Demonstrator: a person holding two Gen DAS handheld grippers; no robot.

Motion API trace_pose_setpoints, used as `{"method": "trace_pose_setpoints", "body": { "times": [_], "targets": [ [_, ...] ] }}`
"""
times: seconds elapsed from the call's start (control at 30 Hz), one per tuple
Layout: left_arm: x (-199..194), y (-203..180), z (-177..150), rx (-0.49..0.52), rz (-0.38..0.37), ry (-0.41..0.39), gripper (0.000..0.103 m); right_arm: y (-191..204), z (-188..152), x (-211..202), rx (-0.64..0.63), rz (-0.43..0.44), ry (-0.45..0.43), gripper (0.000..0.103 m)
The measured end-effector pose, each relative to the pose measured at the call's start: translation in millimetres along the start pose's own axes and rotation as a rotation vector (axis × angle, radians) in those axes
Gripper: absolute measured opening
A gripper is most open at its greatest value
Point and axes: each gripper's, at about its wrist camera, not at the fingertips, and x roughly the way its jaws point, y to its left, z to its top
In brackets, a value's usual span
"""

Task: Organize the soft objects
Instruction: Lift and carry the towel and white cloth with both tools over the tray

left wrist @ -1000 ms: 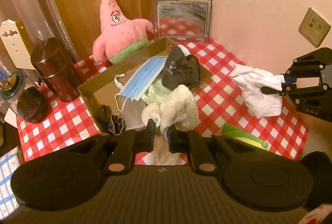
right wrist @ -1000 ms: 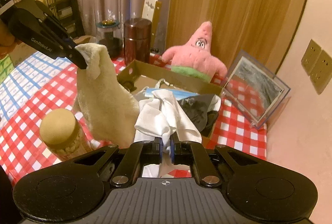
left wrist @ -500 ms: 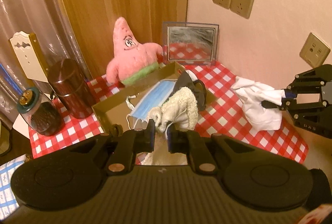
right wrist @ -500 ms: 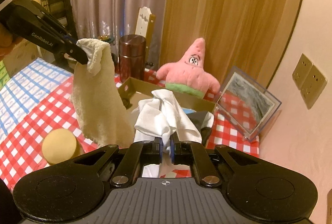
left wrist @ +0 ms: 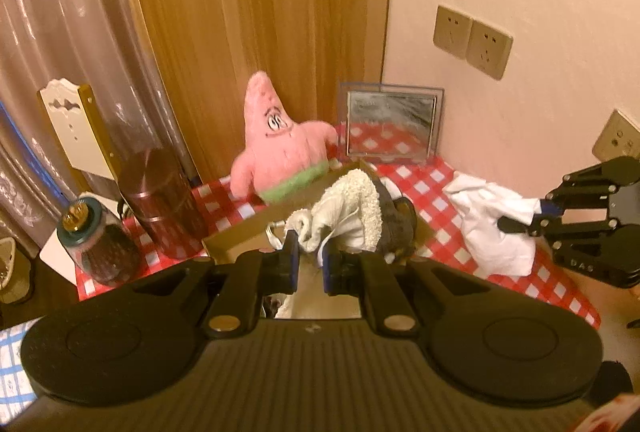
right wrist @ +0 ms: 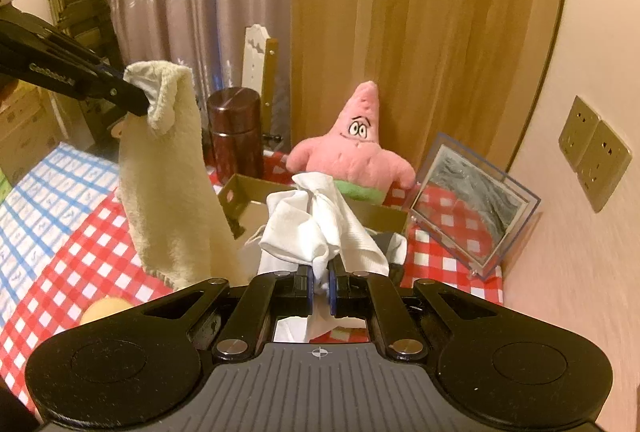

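Observation:
My left gripper [left wrist: 309,247] is shut on a corner of a cream terry towel [left wrist: 352,209]. In the right wrist view that towel [right wrist: 168,183] hangs long from the left gripper [right wrist: 138,99], clear above the red checked cloth. My right gripper [right wrist: 319,282] is shut on a bunched white cloth [right wrist: 320,228]; the left wrist view shows the same white cloth [left wrist: 494,224] dangling from the right gripper [left wrist: 520,222] at the right. A cardboard box [right wrist: 248,199] lies beyond both, with a dark cap [left wrist: 396,222] in it. A pink star plush [left wrist: 280,147] leans behind the box.
A brown metal canister [left wrist: 160,199] and a dark jar [left wrist: 100,240] stand left of the box. A framed mirror [left wrist: 390,125] leans on the wall at the back. A round yellow lid [right wrist: 104,310] sits low on the red checked cloth [right wrist: 80,252]. Wall sockets [left wrist: 472,45] are on the right.
Both grippers have risen, lifting the cream towel and the white cloth higher above the table. The box and its blue mask have sunk behind the left gripper's towel.

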Motion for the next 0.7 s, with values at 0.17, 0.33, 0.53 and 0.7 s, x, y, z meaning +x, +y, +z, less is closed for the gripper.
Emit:
{"method": "trace_pose_setpoints", "body": {
  "times": [0.17, 0.33, 0.53, 0.7],
  "targets": [
    [-2, 2, 16, 0.009, 0.012, -0.022, 0.009, -6, 10, 7, 0.018, -0.003, -0.004, 0.007],
    [5, 3, 21, 0.015, 0.025, -0.024, 0.009, -12, 17, 14, 0.035, -0.009, -0.011, 0.007],
    [21, 9, 20, -0.001, 0.045, -0.018, 0.009, -17, 19, 22, 0.049, -0.012, -0.013, 0.007],
    [36, 14, 20, -0.012, 0.066, -0.017, 0.009, -24, 20, 35, 0.068, -0.018, -0.018, 0.007]
  ]
}}
